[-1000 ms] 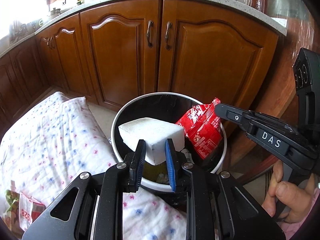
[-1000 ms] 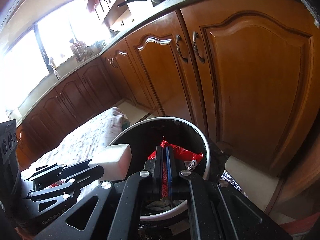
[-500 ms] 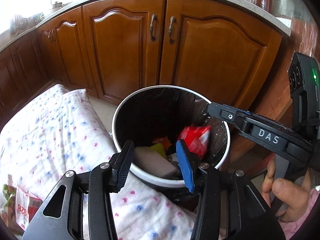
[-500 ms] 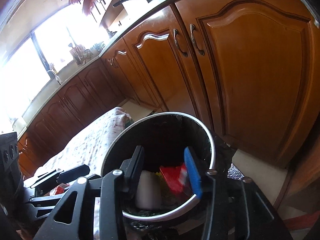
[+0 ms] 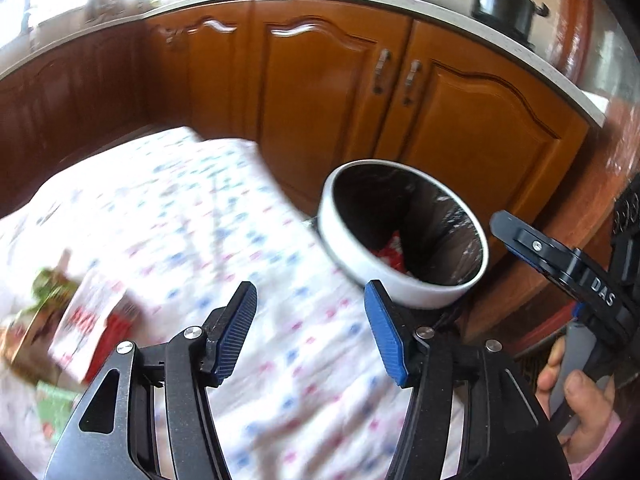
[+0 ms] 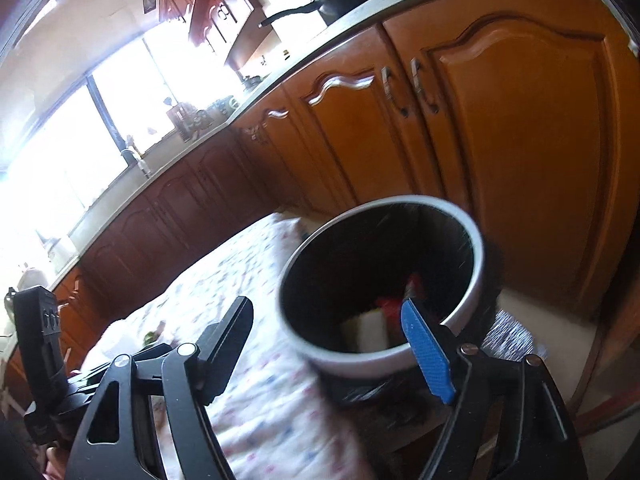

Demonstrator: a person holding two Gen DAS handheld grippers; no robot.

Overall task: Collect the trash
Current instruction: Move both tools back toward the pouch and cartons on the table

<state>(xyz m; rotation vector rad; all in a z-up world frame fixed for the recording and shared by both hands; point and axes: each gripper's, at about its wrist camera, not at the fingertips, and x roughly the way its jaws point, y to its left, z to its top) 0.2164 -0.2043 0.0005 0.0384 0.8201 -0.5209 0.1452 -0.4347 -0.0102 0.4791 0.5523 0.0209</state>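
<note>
Part of the collecting looks done: the bin, a round white-rimmed one with a black liner, already holds a red wrapper and, seen from the right wrist view, a pale block lying beside that wrapper at the bottom. What is left appears to be the litter on the patterned cloth that covers the surface next to the bin: a red-and-white packet, well away from the bin toward the cloth's far left side, with green packaging just beside it and another green scrap nearer the camera; motion blur hides their exact shapes. The left tool hangs over the cloth, between the bin and that litter, its jaws opening with nothing between them, and the packet sits well apart from it, off to its left. The right tool is at the near rim of the bin, its jaws also opening and empty, its blue pad in front of the rim, with the bin's contents just beyond it. The next pickup, judging by the layout, falls to the left tool.
</note>
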